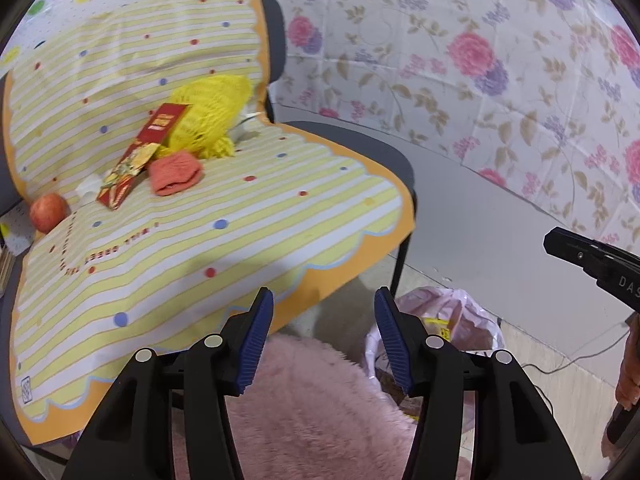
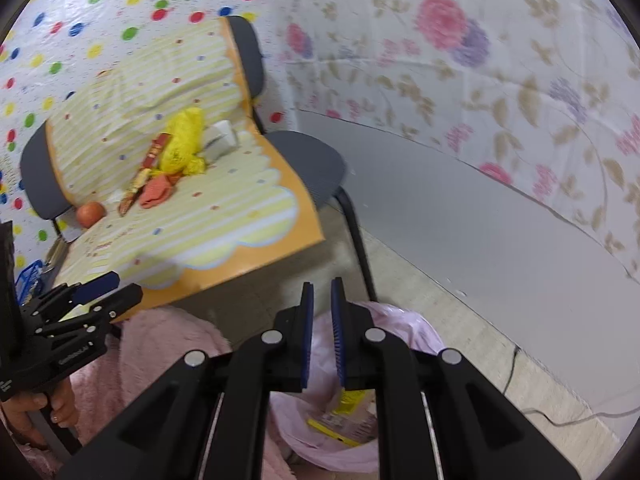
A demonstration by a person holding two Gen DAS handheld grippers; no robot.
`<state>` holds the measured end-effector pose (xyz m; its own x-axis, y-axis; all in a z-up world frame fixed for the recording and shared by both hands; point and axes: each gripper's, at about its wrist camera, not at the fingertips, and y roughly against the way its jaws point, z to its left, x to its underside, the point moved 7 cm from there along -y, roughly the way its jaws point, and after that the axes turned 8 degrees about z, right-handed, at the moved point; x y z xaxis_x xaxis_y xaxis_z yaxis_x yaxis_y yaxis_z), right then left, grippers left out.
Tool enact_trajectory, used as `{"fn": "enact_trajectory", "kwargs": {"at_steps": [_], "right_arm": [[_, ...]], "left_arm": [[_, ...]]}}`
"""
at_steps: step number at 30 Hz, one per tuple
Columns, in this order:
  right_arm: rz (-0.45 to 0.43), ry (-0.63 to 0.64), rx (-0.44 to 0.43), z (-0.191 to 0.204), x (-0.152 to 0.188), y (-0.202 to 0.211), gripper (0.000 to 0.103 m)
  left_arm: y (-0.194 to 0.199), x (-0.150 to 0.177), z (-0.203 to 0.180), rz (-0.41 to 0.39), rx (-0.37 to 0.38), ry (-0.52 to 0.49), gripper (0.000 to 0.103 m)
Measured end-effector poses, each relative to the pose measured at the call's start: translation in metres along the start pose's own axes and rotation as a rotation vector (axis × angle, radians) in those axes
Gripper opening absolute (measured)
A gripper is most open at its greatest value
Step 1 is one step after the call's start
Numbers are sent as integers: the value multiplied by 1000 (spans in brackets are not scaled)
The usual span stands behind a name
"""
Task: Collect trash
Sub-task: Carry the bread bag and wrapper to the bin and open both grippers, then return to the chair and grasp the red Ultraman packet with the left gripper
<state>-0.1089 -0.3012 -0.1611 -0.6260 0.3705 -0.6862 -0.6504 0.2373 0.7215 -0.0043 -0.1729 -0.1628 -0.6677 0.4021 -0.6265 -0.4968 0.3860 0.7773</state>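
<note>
Yellow mesh netting [image 1: 208, 118] lies bunched at the back of the chair seat, on the striped sheet [image 1: 224, 216], with a red packet [image 1: 136, 160] leaning on it, an orange cloth [image 1: 176, 174] just beside, and an apple [image 1: 48, 212] near the sheet's left edge. On the floor, a pink bag [image 2: 400, 328] (open-mouthed) holds yellow-printed wrappers [image 2: 344, 416]. The left gripper [image 1: 324, 336] gapes about halfway, empty, over pink fleece [image 1: 304, 400], well short of the trash. The right gripper [image 2: 322, 336] is open a narrow slit, nothing between its pads, directly above the bag.
</note>
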Motion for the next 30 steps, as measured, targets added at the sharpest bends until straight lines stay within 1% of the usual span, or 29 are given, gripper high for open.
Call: {"fn": "enact_trajectory", "kwargs": {"at_steps": [2, 8, 12, 15, 17, 18, 19, 21, 25, 26, 30], "right_arm": [[-7, 32, -31, 17, -8, -3, 16], [-2, 132, -102, 73, -30, -22, 18], [5, 186, -132, 104, -47, -34, 23], [2, 219, -152, 125, -61, -40, 25], [-1, 241, -160, 140, -70, -44, 31], [0, 254, -162, 148, -75, -47, 33], [-2, 266, -164, 155, -79, -49, 39], [-9, 280, -166, 167, -87, -53, 46], [-17, 307, -174, 189, -106, -63, 51], [-20, 313, -173, 194, -110, -66, 52], [-23, 319, -165, 206, -126, -83, 53]], "left_arm": [[3, 0, 12, -3, -18, 23, 55], [16, 0, 58, -20, -99, 101, 58], [26, -3, 97, -43, -172, 165, 58], [33, -5, 124, -55, -201, 212, 58], [37, -9, 142, -66, -230, 235, 59], [39, -11, 149, -69, -241, 240, 62], [39, -13, 156, -72, -254, 243, 65], [41, -18, 172, -73, -282, 256, 67], [42, -27, 195, -79, -308, 283, 72], [41, -30, 199, -80, -313, 284, 72], [32, -48, 211, -80, -331, 265, 73]]}}
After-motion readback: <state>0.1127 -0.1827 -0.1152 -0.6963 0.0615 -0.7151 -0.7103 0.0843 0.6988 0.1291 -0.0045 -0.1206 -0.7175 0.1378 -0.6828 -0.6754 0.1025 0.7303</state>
